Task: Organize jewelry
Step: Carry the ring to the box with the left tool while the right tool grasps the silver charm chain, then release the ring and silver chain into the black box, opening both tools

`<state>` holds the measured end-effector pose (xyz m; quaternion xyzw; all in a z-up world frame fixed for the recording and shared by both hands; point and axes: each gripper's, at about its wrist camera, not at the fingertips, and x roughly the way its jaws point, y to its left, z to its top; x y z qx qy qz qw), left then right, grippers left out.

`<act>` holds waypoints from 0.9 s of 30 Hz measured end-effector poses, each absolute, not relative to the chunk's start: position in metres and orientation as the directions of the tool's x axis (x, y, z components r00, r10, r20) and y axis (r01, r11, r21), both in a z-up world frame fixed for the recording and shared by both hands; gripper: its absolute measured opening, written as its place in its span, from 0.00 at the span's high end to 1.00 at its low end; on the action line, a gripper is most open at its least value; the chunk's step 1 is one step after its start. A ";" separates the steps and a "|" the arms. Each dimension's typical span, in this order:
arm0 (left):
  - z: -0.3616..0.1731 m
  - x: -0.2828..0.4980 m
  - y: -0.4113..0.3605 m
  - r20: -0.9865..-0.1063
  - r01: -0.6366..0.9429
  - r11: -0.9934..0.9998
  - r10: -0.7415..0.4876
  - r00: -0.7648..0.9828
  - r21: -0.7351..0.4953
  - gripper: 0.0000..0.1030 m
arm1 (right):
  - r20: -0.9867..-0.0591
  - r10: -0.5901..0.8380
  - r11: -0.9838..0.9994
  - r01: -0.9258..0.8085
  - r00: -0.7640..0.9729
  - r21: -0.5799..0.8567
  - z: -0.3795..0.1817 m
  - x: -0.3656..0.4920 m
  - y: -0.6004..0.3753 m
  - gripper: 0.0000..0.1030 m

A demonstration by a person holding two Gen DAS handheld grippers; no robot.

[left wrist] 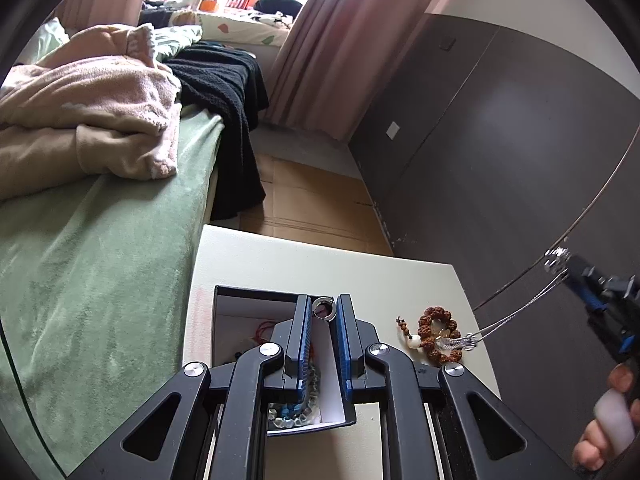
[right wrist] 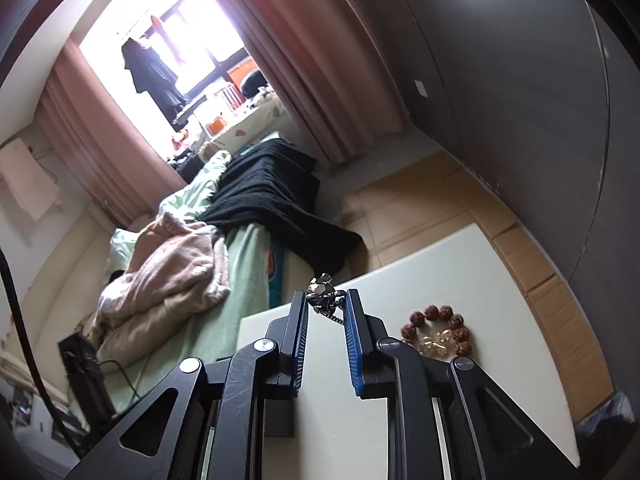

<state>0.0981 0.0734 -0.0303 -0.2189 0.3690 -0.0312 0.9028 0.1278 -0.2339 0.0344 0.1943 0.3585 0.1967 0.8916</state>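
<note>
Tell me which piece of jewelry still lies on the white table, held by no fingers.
The brown bead bracelet lies free on the white table. The silver ring sits between the left fingers, and the silver necklace between the right.

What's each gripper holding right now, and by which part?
The left gripper pinches a small silver ring across its sides at the fingertips. The right gripper grips a silver necklace by its faceted pendant, chain hanging free.

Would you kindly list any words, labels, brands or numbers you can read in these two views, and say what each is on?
None can be read.
The small pale plate on the dark wardrobe is blank.
The jewelry box, the bead bracelet and both tools show no print.
</note>
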 end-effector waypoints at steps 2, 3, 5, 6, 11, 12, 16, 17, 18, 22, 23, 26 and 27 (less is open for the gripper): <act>-0.031 0.098 0.073 -0.655 -0.100 0.904 -0.222 0.723 -0.417 0.87 | -0.546 0.492 0.848 -0.230 0.678 0.478 0.048 0.124 -0.228 0.81; -0.030 0.098 0.073 -0.655 -0.097 0.904 -0.224 0.721 -0.417 0.87 | -0.537 0.493 0.848 -0.240 0.684 0.473 0.056 0.122 -0.224 0.81; -0.029 0.099 0.074 -0.655 -0.089 0.902 -0.235 0.718 -0.421 0.87 | -0.524 0.500 0.845 -0.258 0.689 0.468 0.070 0.121 -0.218 0.81; -0.028 0.100 0.075 -0.658 -0.088 0.901 -0.240 0.714 -0.424 0.86 | -0.519 0.505 0.844 -0.267 0.689 0.466 0.074 0.121 -0.215 0.81; -0.021 0.092 0.092 -0.621 -0.106 0.874 -0.247 0.744 -0.474 0.25 | -0.493 0.538 0.832 -0.336 0.683 0.442 0.102 0.115 -0.188 0.81; -0.018 0.088 0.097 -0.602 -0.111 0.866 -0.241 0.761 -0.487 0.25 | -0.491 0.543 0.831 -0.351 0.681 0.432 0.107 0.114 -0.179 0.81; -0.012 0.078 0.122 -0.569 -0.134 0.835 -0.238 0.787 -0.534 0.25 | -0.488 0.560 0.825 -0.394 0.669 0.406 0.117 0.111 -0.150 0.81; -0.012 0.076 0.130 -0.566 -0.151 0.827 -0.225 0.793 -0.541 0.25 | -0.489 0.565 0.822 -0.405 0.665 0.400 0.118 0.111 -0.142 0.81; -0.012 0.073 0.138 -0.563 -0.170 0.818 -0.212 0.799 -0.549 0.25 | -0.489 0.570 0.820 -0.414 0.660 0.396 0.119 0.110 -0.135 0.81; -0.011 0.066 0.160 -0.550 -0.195 0.796 -0.196 0.812 -0.572 0.25 | -0.497 0.586 0.811 -0.451 0.640 0.374 0.118 0.107 -0.108 0.81; -0.009 0.064 0.164 -0.547 -0.202 0.797 -0.184 0.816 -0.570 0.25 | -0.501 0.588 0.809 -0.457 0.635 0.370 0.116 0.108 -0.101 0.81; -0.006 0.061 0.171 -0.548 -0.217 0.807 -0.150 0.823 -0.548 0.25 | -0.529 0.593 0.805 -0.465 0.607 0.369 0.105 0.112 -0.083 0.81; -0.005 0.060 0.173 -0.544 -0.215 0.809 -0.147 0.826 -0.546 0.25 | -0.540 0.593 0.804 -0.467 0.597 0.368 0.099 0.114 -0.076 0.81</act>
